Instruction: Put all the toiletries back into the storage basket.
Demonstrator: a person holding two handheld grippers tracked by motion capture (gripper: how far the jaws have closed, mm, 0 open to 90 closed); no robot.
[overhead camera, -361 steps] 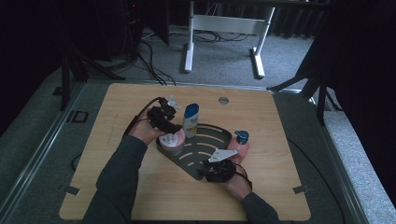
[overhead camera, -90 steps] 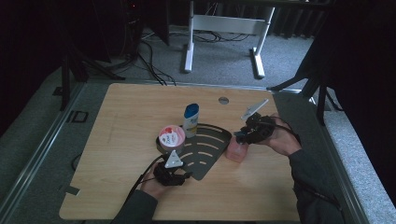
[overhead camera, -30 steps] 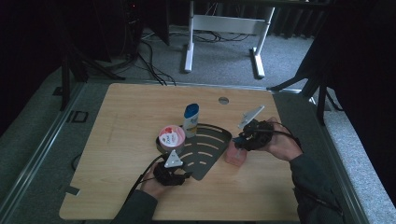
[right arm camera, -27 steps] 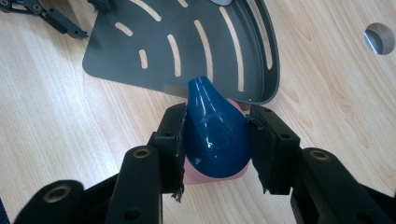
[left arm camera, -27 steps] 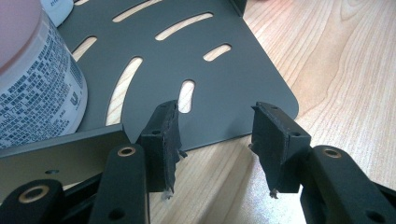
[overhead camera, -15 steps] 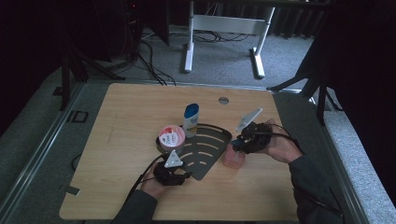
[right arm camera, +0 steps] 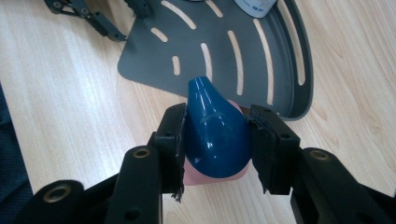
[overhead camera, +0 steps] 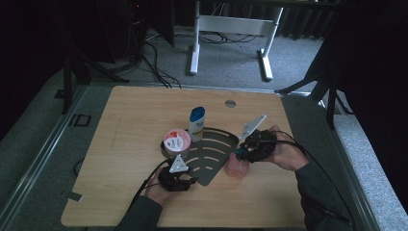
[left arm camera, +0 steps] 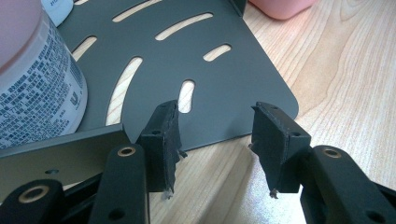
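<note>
I keep my left gripper [overhead camera: 191,181] at the near corner of the slotted grey tray [overhead camera: 217,159], level with the tabletop. Its jaws stand about half open astride that rounded corner [left arm camera: 285,100], and I can't tell whether either pad actually touches the metal; I judge it sits there to steady the tray while the other hand works. Behind the left gripper, on the tray's left part, stands a round tub with a pink and red lid [overhead camera: 176,141], and just beyond it a white bottle with a blue cap [overhead camera: 196,120].

Off the tray's right edge, on the bare table [overhead camera: 125,120], stands the pink bottle [overhead camera: 237,166]. My right gripper [overhead camera: 243,153] comes in from the right, its jaws closed on the bottle's blue cap [right arm camera: 215,126], pads against both flanks. The bottle stands upright, long axis vertical, and the cap's narrow end points toward the tray. Gripping at the cap lets me lift it over the tray's raised rim [right arm camera: 301,70].
</note>
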